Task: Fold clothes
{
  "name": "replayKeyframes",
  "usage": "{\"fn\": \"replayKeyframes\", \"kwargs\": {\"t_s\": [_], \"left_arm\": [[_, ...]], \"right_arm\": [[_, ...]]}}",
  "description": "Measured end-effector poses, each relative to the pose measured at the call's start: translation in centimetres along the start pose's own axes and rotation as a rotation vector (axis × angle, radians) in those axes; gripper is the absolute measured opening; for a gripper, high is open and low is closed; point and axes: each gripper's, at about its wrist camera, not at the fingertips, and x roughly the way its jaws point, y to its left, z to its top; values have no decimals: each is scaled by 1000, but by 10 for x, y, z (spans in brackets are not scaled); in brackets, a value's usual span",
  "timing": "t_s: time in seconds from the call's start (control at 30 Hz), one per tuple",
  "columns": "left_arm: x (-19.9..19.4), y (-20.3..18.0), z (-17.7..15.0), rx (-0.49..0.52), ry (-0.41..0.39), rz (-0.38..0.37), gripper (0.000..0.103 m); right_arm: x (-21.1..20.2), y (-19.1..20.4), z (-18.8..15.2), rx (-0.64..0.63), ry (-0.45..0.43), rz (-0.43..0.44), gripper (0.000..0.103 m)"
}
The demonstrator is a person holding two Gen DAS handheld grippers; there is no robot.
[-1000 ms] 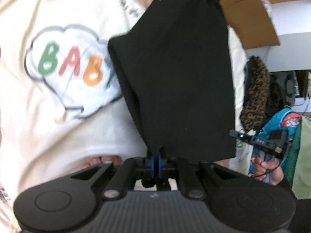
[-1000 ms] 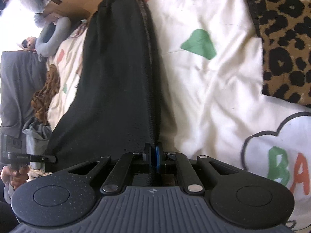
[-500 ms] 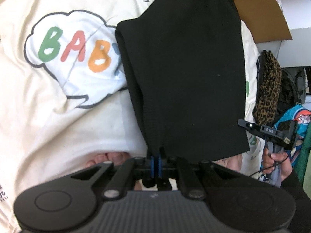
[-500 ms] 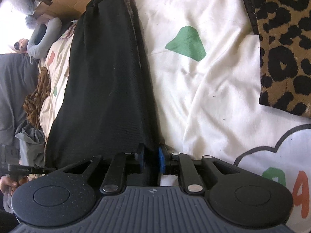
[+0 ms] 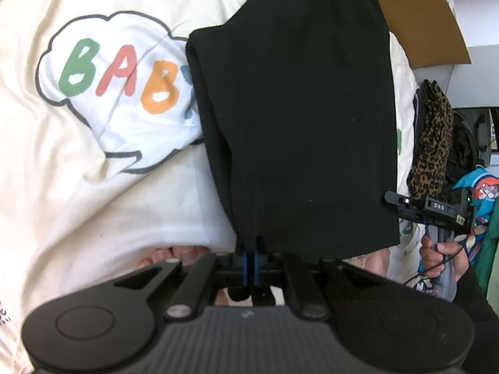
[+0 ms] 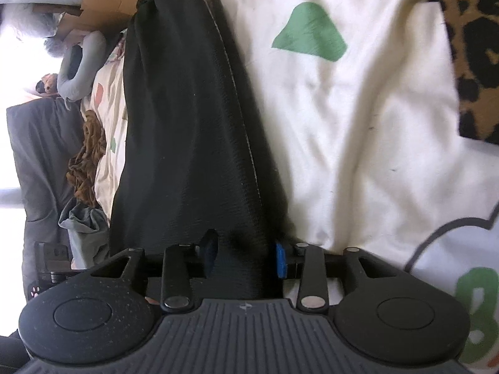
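Cream bedsheet w/ coloured "BABY" cloud print (image 5: 93,143) fills frame; brown cardboard box (image 5: 427,28) upper right; bright daylight (image 6: 15,56) at left edge, right-wrist view.

The cream bedsheet (image 5: 93,205) carries a white cloud outlined in grey, at about ten o'clock in the left wrist view, with the coloured letters "BAB" (image 5: 120,74): a green B, a red A and an orange B; a further letter is hidden under black cloth. At three o'clock a black device held in a hand (image 5: 443,249) bears a small label reading "DAS" (image 5: 440,206). Small dark script at twelve o'clock on the sheet is too small to read. In the right wrist view, part of a green letter shows at four o'clock.
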Motion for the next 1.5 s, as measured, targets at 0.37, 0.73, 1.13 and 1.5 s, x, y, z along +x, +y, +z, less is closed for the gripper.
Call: {"fn": "replayKeyframes", "kwargs": {"t_s": [0.37,0.73,1.13,1.5], "left_arm": [[2,1,3,-17,11,0,4],[-19,2,0,-16,12,-57,4],[-39,-4,-15,-3,40,-63,4],[-52,11,-55,-53,105,-103,4]], "right_arm": [[8,-10,3,53,-7,35,20],[-14,8,-4,-6,-48,52,2],[-38,41,-22,-76,-35,131,2],[-54,42,-60,-96,56,206,2]]}}
